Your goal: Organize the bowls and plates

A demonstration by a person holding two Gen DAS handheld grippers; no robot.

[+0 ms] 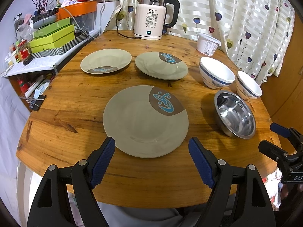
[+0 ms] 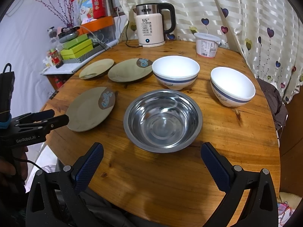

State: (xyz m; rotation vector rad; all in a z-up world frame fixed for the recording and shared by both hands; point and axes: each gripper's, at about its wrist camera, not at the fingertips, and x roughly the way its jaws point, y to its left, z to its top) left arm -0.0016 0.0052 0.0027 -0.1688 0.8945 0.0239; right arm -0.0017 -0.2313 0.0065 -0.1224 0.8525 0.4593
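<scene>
Both grippers are spread wide with nothing in them: the left gripper (image 1: 151, 147) hangs over the table's front edge with its blue pads either side of the near rim of the front plate (image 1: 145, 121), not touching it, and the right gripper (image 2: 152, 151) sits just short of the steel bowl (image 2: 162, 121), jaws equally wide. Taking the steel bowl as the anchor: the front plate lies just left of it, two more plates (image 1: 106, 60) (image 1: 161, 65) sit behind that one, and two white bowls with blue bands (image 2: 176, 71) (image 2: 233, 86) stand behind and to its right. A kettle (image 2: 151, 24) and a white tub (image 2: 207, 44) are at the far edge of the wooden table (image 2: 170, 179).
</scene>
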